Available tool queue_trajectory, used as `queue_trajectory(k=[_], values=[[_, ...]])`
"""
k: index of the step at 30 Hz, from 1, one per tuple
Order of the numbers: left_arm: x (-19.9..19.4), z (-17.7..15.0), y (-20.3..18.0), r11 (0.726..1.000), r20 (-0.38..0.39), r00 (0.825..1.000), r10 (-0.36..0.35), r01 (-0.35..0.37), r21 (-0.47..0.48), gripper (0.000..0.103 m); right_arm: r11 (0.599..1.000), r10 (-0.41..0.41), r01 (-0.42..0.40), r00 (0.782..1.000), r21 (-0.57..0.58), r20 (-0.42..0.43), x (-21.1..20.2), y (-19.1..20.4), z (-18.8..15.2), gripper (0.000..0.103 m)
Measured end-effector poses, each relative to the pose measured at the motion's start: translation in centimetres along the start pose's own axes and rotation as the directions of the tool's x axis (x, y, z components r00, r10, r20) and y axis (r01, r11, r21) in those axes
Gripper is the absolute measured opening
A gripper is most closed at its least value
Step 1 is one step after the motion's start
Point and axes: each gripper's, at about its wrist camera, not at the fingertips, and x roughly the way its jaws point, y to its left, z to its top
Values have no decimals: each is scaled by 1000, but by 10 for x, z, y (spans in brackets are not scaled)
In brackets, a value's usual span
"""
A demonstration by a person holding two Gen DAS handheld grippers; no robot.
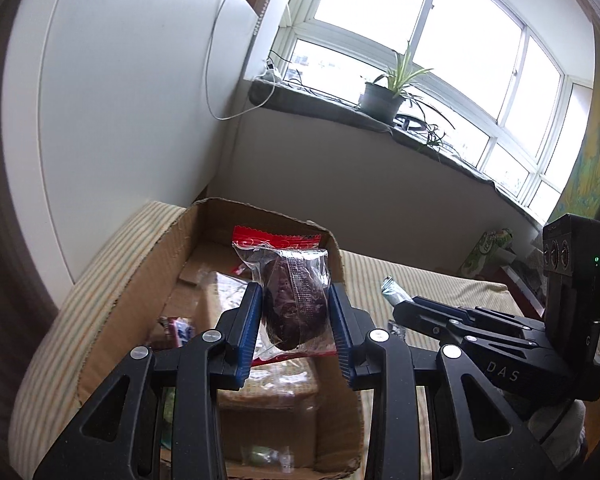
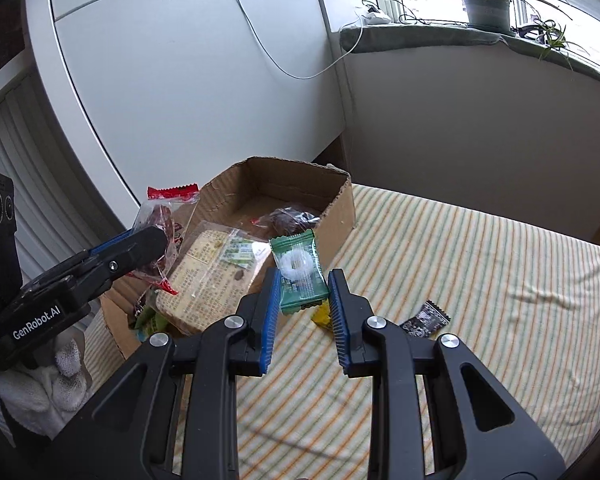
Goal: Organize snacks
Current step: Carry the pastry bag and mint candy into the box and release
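Left tool (image 1: 295, 312) clamped on brown cake pack (image 1: 294, 300) over cardboard box (image 1: 148, 280), frame center; right tool (image 2: 303, 300) clamped on green candy (image 2: 300, 276).

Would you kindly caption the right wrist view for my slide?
Right gripper holds a green candy beside the cardboard box; left gripper holds a red-topped cake packet.
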Motion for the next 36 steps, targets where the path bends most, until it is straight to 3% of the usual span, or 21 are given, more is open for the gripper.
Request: queue_trajectory(k=[13, 28, 32, 34, 36], values=[[-4, -6, 30, 998, 3, 998, 69, -69, -3, 32, 1000, 19, -19, 1000, -18, -13, 44, 35, 15, 25], [-10, -8, 43, 995, 11, 995, 98, -98, -2, 33, 999, 12, -13, 1000, -47, -13, 56, 52, 15, 26], [-9, -8, 42, 995, 11, 995, 99, -99, -1, 34, 999, 3, -3, 1000, -50, 0, 54, 51, 15, 35], [-9, -8, 41, 994, 9, 994, 105, -105, 5, 37, 999, 3, -3, 1000, -52, 2, 53, 50, 16, 48], [-9, -8, 41, 994, 12, 994, 106, -106, 3, 49, 998, -12, 13, 1000, -63, 18, 50, 52, 15, 65]])
